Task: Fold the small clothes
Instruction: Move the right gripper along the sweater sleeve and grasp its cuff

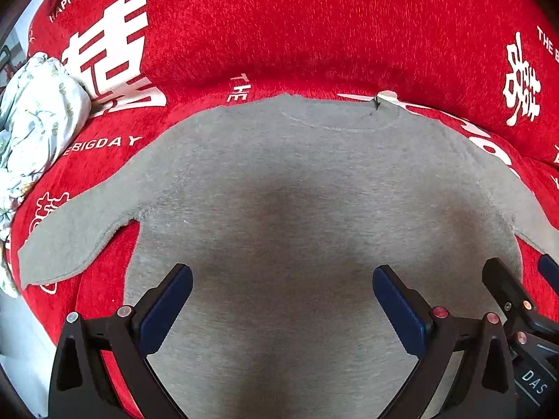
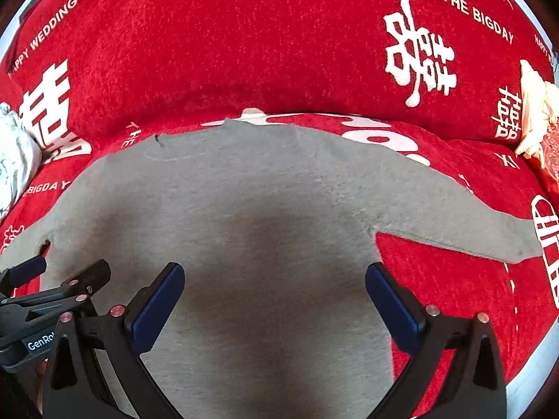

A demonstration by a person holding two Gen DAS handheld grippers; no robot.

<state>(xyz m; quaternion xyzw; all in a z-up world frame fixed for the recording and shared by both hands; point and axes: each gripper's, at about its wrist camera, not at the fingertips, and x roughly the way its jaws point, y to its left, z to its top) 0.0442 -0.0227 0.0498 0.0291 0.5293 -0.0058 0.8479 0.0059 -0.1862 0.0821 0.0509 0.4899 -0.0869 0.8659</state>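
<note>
A small grey sweater (image 1: 279, 181) lies flat on a red sofa seat, neck at the far side, both sleeves spread out. It also shows in the right wrist view (image 2: 265, 192). My left gripper (image 1: 282, 276) is open and empty above the sweater's lower left part. My right gripper (image 2: 275, 272) is open and empty above the lower right part, near the right sleeve (image 2: 471, 227). Each gripper shows at the edge of the other's view: the right one (image 1: 517, 279), the left one (image 2: 66, 272).
The red sofa cover (image 1: 314, 28) has white lettering, with a back cushion behind the sweater. A crumpled white floral cloth (image 1: 35, 118) lies at the left. A cream and red item (image 2: 541, 129) sits at the far right.
</note>
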